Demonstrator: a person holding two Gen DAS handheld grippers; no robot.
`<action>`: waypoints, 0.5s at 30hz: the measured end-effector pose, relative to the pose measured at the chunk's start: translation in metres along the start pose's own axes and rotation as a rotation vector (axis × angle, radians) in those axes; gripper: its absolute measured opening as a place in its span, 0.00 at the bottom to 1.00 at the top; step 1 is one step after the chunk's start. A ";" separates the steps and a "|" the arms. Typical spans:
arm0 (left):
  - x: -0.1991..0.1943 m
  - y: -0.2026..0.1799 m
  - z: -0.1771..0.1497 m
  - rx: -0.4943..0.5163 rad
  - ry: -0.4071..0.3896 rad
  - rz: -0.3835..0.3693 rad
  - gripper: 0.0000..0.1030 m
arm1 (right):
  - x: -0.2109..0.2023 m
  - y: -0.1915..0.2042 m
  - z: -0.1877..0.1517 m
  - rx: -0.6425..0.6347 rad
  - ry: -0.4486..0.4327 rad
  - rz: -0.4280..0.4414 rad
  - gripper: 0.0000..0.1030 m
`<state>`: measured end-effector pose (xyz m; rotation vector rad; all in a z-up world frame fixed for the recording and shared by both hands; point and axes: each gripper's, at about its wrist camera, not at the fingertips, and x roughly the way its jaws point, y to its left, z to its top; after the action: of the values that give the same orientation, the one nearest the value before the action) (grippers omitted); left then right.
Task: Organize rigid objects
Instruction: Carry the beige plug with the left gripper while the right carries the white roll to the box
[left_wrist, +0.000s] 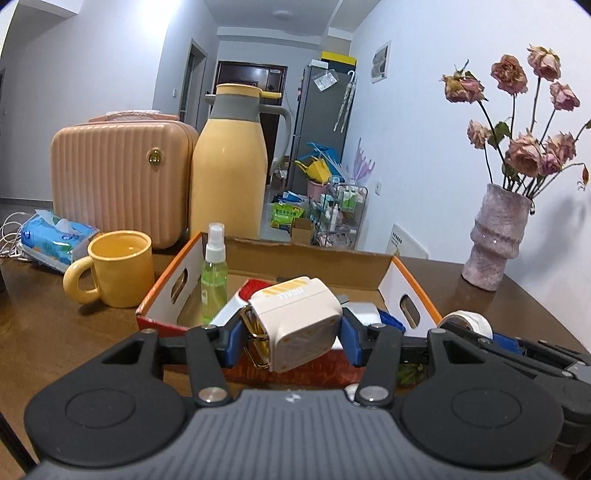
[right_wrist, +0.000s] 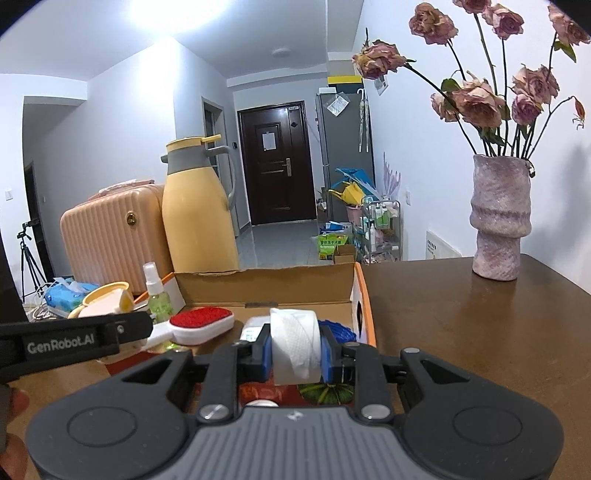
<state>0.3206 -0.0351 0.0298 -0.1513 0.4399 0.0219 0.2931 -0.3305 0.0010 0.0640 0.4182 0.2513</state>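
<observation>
Your left gripper (left_wrist: 291, 338) is closed on the cream power adapter (left_wrist: 295, 321), one blue pad on each side, and it carries the adapter just above the near wall of the cardboard box (left_wrist: 410, 291). A gold clip or ring hangs at the adapter's left side, next to the pad; I cannot tell if it is attached. Your right gripper (right_wrist: 295, 354) is closed tight on the white tape roll (right_wrist: 294, 341), also above the near part of the box, to the right of the left one.

Inside the box, the green spray bottle (left_wrist: 214, 280) stands upright near the left wall. The red lint brush (right_wrist: 201, 319) lies in the middle, and something blue lies to the right, partly hidden.

Here is what could go wrong, in my judgement:

- The adapter sits a little turned between the pads. If you move fast or tilt it, it may rotate and slip out.
- The spray bottle is tall and narrow. If your left gripper goes down near the left wall, a finger may touch it and it will fall.
- Your two grippers are very close side by side. If you lower both together, the arms may hit each other, and one grip may open.
- The tape roll is soft paper. The strong squeeze may deform it, and it can roll after release.
- The yellow mug (left_wrist: 118, 269) stands just left of the box, so a wide swing can hit it.
</observation>
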 end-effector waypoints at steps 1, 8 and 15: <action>0.002 0.000 0.002 -0.001 -0.004 0.002 0.51 | 0.003 0.001 0.002 -0.001 0.000 -0.001 0.23; 0.019 0.002 0.015 -0.018 -0.020 0.014 0.51 | 0.021 0.005 0.013 0.005 -0.014 -0.020 0.23; 0.039 0.003 0.025 -0.034 -0.022 0.025 0.51 | 0.046 0.006 0.024 0.016 -0.020 -0.044 0.23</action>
<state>0.3666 -0.0283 0.0352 -0.1790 0.4191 0.0560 0.3426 -0.3133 0.0053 0.0727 0.4014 0.2037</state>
